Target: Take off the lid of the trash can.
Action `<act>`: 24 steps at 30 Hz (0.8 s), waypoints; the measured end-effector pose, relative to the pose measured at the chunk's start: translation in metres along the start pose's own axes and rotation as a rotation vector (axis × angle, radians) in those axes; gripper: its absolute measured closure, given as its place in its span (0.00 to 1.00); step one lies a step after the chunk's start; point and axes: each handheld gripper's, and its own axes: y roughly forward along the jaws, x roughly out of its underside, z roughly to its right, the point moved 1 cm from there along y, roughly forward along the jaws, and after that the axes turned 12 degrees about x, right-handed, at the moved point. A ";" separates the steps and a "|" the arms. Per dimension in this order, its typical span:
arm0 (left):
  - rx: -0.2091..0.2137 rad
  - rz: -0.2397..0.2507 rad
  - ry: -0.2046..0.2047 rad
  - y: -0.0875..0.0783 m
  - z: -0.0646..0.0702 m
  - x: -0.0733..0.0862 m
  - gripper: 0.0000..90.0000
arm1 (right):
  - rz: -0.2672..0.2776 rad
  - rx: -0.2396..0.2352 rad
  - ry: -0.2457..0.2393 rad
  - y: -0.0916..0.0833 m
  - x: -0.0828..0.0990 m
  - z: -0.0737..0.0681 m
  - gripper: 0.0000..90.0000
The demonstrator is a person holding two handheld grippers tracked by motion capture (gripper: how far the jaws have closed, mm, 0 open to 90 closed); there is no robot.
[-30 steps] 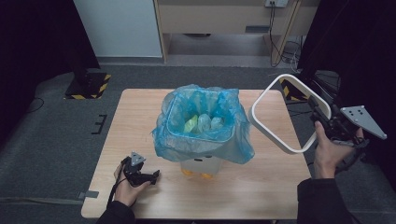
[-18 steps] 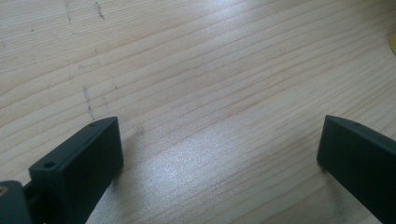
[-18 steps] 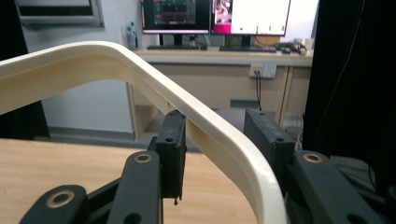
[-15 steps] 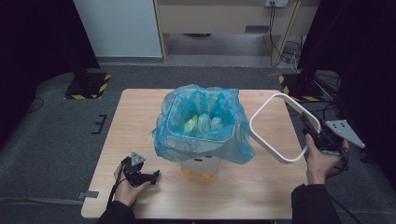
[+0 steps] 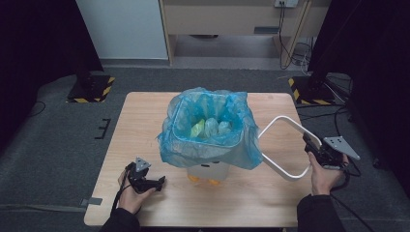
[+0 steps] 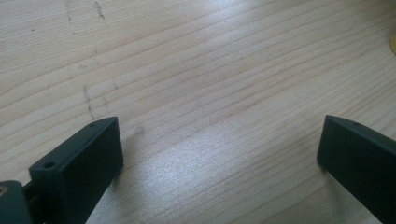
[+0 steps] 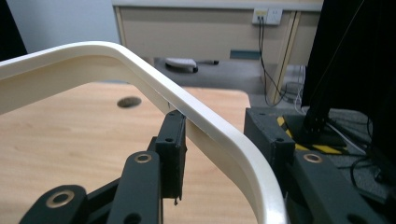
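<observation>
Gripping white ring frame (image 7: 205, 126), right gripper (image 7: 219, 154) jaws half-closed around it.

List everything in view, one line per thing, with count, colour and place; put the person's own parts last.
Table: one, light wood, centre of the high view.
Bin: one, whitish, middle of the table.
Bag: one, blue translucent, lining the bin and folded over its rim.
Contents: a few pale green and whitish items inside the bag; what they are cannot be told.
Ring frame: one, white, rounded rectangle, right of the bin, held between the right gripper's jaws.
Floor stands: two, black with yellow-black striped bases, beyond the table's far corners.
Cabinet: one, beige, at the back wall.
Left gripper: one, black, jaws open and empty, low over the table's near left.
Right gripper: one, black, at the table's right edge.
Hands: two, one on each gripper.
</observation>
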 end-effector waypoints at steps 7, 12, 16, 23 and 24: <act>0.001 -0.003 0.002 0.000 0.000 0.000 0.00 | -0.072 0.002 0.007 0.006 0.026 0.003 0.67; 0.001 -0.004 0.002 0.000 0.000 0.000 0.00 | -0.136 0.002 -0.010 0.011 0.041 0.004 0.67; 0.001 -0.004 0.002 0.000 0.000 0.000 0.00 | -0.185 -0.006 -0.038 0.014 0.050 0.004 0.67; 0.001 -0.003 0.002 0.000 0.000 0.000 0.00 | -0.231 -0.037 -0.067 0.020 0.060 0.001 0.66; 0.002 -0.004 0.002 0.000 0.000 0.000 0.00 | -0.246 -0.045 -0.069 0.020 0.061 0.000 0.66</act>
